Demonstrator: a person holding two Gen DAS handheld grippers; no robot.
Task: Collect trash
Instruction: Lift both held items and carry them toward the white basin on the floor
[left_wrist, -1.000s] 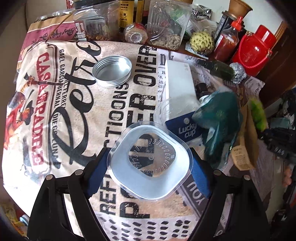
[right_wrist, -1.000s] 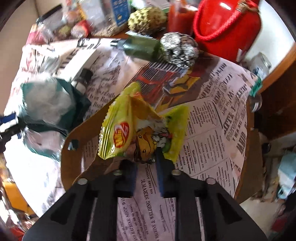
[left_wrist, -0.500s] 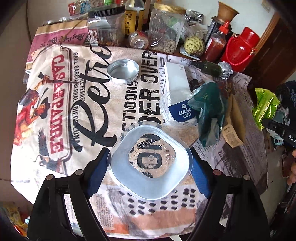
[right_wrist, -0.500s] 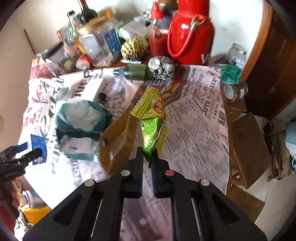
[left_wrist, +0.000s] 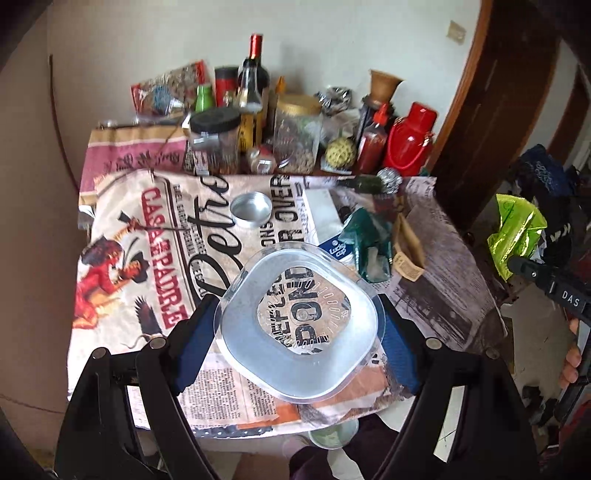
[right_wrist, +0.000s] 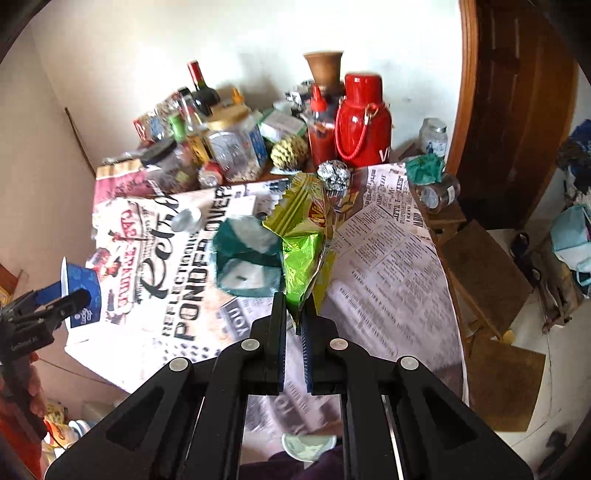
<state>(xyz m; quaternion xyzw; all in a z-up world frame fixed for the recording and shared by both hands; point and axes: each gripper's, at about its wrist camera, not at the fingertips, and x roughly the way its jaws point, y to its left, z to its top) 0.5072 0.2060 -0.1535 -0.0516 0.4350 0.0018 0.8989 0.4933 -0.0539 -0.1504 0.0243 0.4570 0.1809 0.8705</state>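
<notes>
My left gripper (left_wrist: 297, 325) is shut on a clear plastic cup (left_wrist: 299, 328), held high above the newspaper-covered table (left_wrist: 147, 280); I look down into the cup. From the right wrist view the cup (right_wrist: 83, 290) shows its blue label at the far left. My right gripper (right_wrist: 293, 314) is shut on a yellow-green snack wrapper (right_wrist: 306, 240), lifted above the table. The wrapper also shows in the left wrist view (left_wrist: 517, 230) at the right, off the table's edge. A crumpled green bag (left_wrist: 369, 240) lies on the table; it also shows in the right wrist view (right_wrist: 247, 258).
On the table lie a brown paper bag (left_wrist: 406, 240), a white box (left_wrist: 319, 214), a metal lid (left_wrist: 251, 210) and a foil ball (left_wrist: 391, 181). Jars, bottles and a red flask (left_wrist: 408, 144) crowd the back edge. A wooden stool (right_wrist: 487, 269) stands at the right.
Both grippers have risen and pulled back from the table with their loads, so more of the table and room shows. The wrapper hangs further from the table's right edge.
</notes>
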